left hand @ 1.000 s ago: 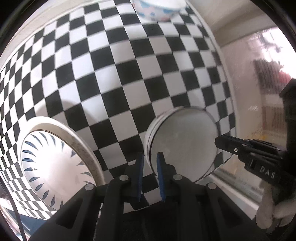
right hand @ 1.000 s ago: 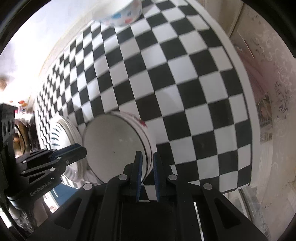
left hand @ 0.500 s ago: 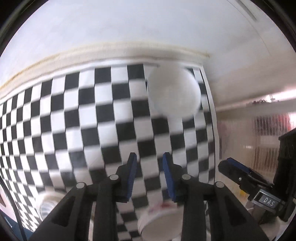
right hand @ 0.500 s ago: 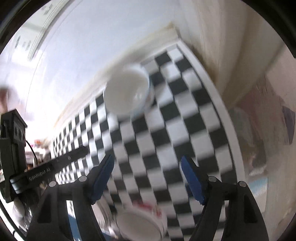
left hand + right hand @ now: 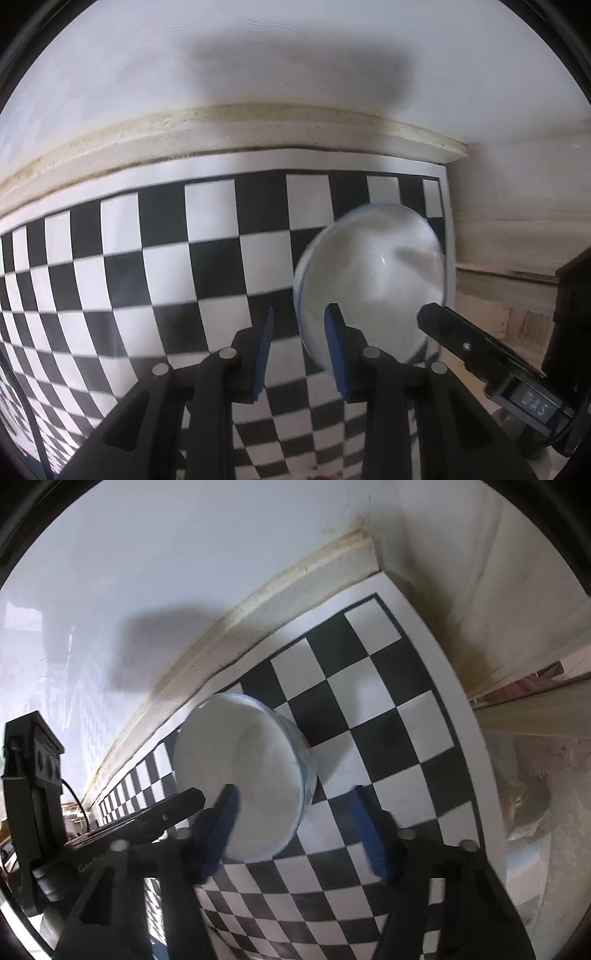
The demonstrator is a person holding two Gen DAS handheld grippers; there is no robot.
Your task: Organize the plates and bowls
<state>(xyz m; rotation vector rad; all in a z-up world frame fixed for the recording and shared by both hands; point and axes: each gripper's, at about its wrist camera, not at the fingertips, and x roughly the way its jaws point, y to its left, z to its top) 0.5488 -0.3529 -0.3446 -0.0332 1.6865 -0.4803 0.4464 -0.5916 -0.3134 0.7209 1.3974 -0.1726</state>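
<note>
White bowl point(image 5: 240, 775) with a bluish rim, standing on the checkered mat point(image 5: 388, 720) near its far corner, close to the wall. Right gripper point(image 5: 299, 823) — fingers spread wide — straddles the bowl's near rim, nothing gripped. Left gripper point(image 5: 297, 350), fingers moderately apart and empty, sits just beside the same bowl point(image 5: 369, 280). Progress, as judged: this bowl is not yet collected — other dishes are out of view, so the remainder cannot be told.
</note>
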